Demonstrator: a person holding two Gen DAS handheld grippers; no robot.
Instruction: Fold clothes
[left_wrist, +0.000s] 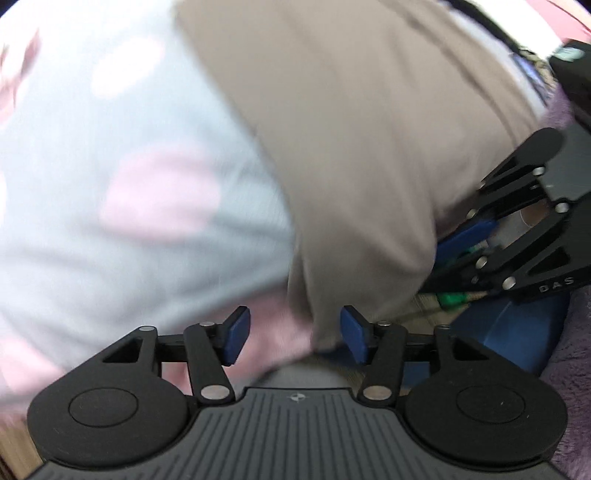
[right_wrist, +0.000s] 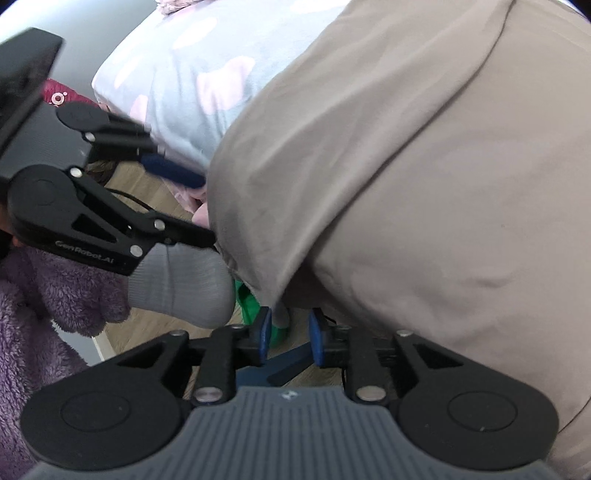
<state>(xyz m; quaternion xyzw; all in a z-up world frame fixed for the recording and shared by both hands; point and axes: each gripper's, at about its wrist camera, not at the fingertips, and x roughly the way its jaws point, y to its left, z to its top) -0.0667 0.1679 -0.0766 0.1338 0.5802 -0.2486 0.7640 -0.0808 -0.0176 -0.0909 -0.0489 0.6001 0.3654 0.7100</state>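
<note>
A taupe garment (left_wrist: 362, 110) lies over a pale blue bedcover with pink blotches (left_wrist: 110, 155), and its edge hangs off the side. My left gripper (left_wrist: 295, 334) is open, its blue pads (left_wrist: 238, 336) wide apart around the garment's hanging lower fold. In the right wrist view the garment (right_wrist: 424, 166) fills the right half. There my right gripper (right_wrist: 290, 336) is open by a narrower gap, with a corner of the garment dangling just above its pads (right_wrist: 264, 334). Each gripper shows in the other's view: the right gripper (left_wrist: 461, 243) and the left gripper (right_wrist: 205, 206), both at the garment's edge.
A foot in a grey sock (right_wrist: 184, 284) and a fuzzy purple sleeve (right_wrist: 44, 302) sit at the left, over a wood floor (right_wrist: 140, 184). A green object (right_wrist: 247, 302) and a dark blue base (left_wrist: 517, 332) lie below the garment. The bedcover (right_wrist: 192, 85) continues behind.
</note>
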